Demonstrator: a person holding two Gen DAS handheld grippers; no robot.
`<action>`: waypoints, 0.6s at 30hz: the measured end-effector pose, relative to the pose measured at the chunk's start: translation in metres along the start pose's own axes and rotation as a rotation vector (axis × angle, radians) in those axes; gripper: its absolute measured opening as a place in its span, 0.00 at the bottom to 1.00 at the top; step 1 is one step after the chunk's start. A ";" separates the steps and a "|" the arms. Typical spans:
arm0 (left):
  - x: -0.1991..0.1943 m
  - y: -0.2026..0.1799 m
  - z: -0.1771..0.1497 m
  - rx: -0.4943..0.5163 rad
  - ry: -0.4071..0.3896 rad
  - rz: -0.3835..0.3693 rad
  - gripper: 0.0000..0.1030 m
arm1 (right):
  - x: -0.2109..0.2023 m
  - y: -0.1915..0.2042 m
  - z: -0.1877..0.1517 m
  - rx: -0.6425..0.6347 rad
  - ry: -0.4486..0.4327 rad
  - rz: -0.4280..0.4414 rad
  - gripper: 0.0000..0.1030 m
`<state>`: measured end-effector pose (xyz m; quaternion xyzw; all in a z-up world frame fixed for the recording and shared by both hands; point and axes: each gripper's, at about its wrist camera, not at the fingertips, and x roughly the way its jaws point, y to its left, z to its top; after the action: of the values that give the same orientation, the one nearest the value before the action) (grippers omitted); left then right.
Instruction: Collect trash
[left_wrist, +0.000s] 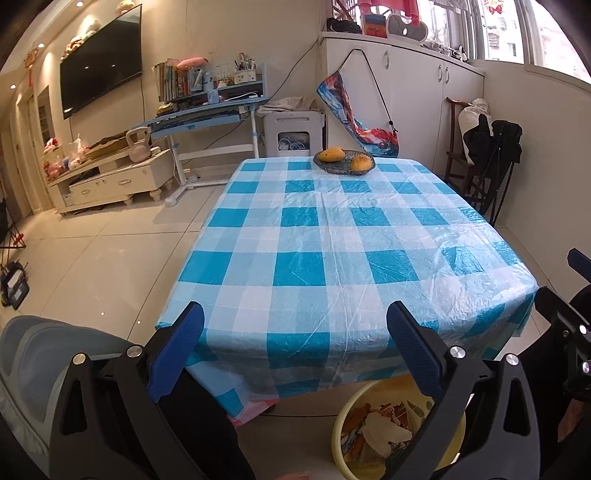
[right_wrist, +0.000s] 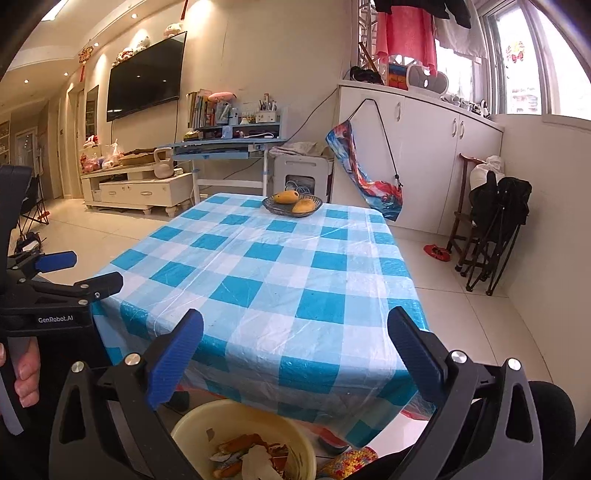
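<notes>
Both grippers hang spread wide with nothing between the pads: left gripper (left_wrist: 295, 350), right gripper (right_wrist: 295, 354), each held back off the near table edge. The left one also shows at 9 o'clock in the right wrist view, a bare hand (right_wrist: 22, 373) on its handle.

At 6 o'clock, low on the floor under the table's near edge, sits a yellow basin (right_wrist: 192, 424) serving as the bin. Trash (right_wrist: 251, 458) lies inside: orange peel scraps and pale crumpled paper. Likely parked there so scraps drop straight off the edge. In the left wrist view the same basin (left_wrist: 341, 435) is at 5 o'clock, partly behind the finger.

Further out, the table with blue checked plastic cloth (right_wrist: 280, 280) fills the centre. No loose scraps visible on it, so collection looks about done, judging by this alone.

At 12 o'clock, on the far end, a dark fruit dish (right_wrist: 275, 208) holds two mangoes (right_wrist: 286, 196), whole fruit, not trash, so left alone.

Beyond: a child's desk (right_wrist: 225, 147) and, at 10 o'clock, a wall TV (right_wrist: 146, 77).
</notes>
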<state>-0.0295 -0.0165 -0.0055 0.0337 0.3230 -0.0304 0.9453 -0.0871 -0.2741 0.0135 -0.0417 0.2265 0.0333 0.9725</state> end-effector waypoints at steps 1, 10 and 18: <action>0.000 -0.002 0.001 0.006 -0.001 -0.003 0.93 | -0.002 0.000 0.000 -0.002 -0.007 -0.008 0.93; -0.010 -0.011 0.006 0.040 -0.031 -0.036 0.93 | -0.017 -0.012 0.002 0.020 -0.069 -0.090 0.93; -0.005 -0.010 -0.003 0.044 -0.013 -0.056 0.93 | -0.004 -0.005 -0.001 -0.002 -0.022 -0.080 0.93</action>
<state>-0.0366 -0.0263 -0.0052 0.0451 0.3168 -0.0640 0.9453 -0.0909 -0.2794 0.0149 -0.0514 0.2138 -0.0047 0.9755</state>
